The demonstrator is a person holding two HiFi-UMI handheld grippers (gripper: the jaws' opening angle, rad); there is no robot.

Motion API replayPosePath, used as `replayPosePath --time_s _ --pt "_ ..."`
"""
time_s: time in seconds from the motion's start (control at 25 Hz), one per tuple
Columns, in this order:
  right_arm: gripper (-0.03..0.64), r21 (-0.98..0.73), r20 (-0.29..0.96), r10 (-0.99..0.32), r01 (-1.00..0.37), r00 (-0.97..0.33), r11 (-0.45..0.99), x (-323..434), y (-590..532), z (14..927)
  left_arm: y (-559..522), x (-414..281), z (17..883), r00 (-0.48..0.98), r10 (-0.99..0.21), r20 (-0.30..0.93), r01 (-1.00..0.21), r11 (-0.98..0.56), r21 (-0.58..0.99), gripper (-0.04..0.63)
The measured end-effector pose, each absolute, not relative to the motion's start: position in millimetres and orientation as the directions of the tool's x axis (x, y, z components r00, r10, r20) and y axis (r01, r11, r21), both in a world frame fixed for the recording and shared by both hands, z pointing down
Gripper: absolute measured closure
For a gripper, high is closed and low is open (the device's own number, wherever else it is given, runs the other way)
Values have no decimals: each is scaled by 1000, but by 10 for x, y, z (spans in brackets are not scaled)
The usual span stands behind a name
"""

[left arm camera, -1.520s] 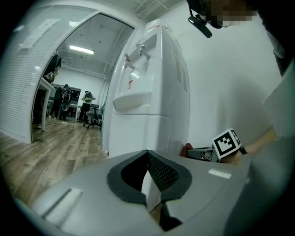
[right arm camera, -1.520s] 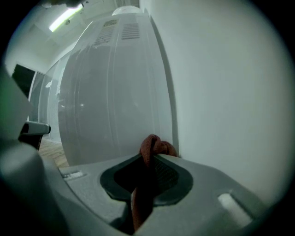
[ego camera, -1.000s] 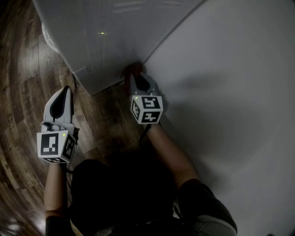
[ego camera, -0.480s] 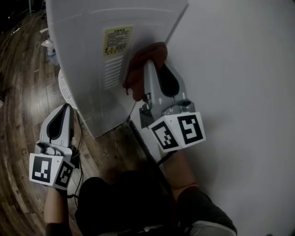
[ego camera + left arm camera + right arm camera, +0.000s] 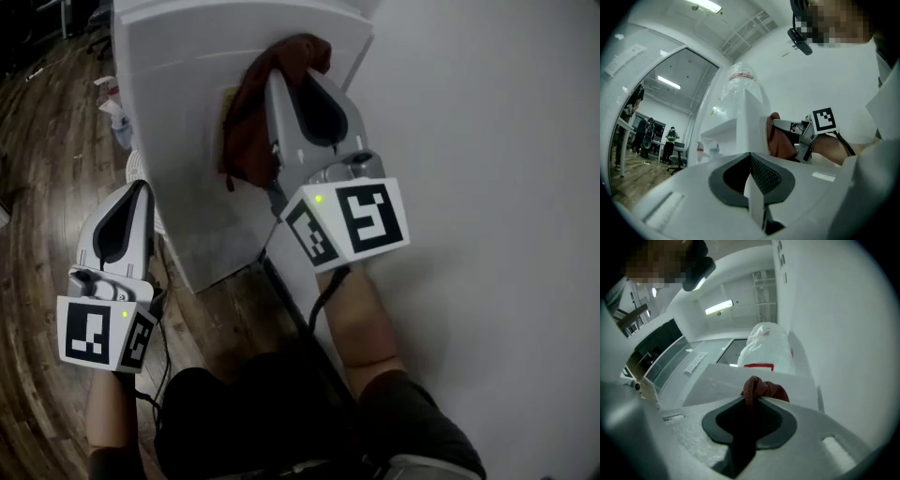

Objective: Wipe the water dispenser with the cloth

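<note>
The right tongs (image 5: 284,77) are clenching the reddish-brown cloth (image 5: 246,131), pressing it high against a panel of the water dispenser (image 5: 178,103). The left tongs (image 5: 141,187) are hanging closed and empty over the wooden floor (image 5: 47,169). A white wall (image 5: 487,187) is flanking the dispenser.

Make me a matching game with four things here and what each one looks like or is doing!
Things:
1. cloth
2. left gripper
3. water dispenser
4. floor

Descriptions:
A. white
B. dark wood
C. shut, holding nothing
D. reddish-brown, pinched in the right gripper

Pairs: 1-D, 2-C, 3-A, 4-B
</note>
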State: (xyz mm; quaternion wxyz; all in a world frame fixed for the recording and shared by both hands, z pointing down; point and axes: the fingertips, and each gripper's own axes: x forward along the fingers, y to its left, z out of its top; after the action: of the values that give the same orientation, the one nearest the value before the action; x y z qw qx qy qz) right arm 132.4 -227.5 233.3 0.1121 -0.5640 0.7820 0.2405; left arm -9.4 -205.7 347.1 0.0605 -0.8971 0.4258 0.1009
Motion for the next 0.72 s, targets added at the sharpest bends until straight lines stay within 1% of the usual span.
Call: replayPosePath --time_s 0.2,0.44,0.6,0.72 --pt "574 262 -298 -889 -925 -348 275 1290 -2274 3611 -2027 -176 4188 602 -771 -211 -790 -613 -15 577" --pt "572 188 -120 -945 -941 -305 280 1383 -2342 5259 -2246 -367 5615 576 -817 -41 -818 -574 -36 576" --pt "572 110 7 -962 -956 -274 273 1477 -2377 6153 -2306 -378 6299 575 -818 -5 -814 -572 -101 576" --pt "572 110 133 -960 -959 -248 263 1488 -2388 6836 -2327 -404 6764 575 -818 18 -814 -574 -88 577"
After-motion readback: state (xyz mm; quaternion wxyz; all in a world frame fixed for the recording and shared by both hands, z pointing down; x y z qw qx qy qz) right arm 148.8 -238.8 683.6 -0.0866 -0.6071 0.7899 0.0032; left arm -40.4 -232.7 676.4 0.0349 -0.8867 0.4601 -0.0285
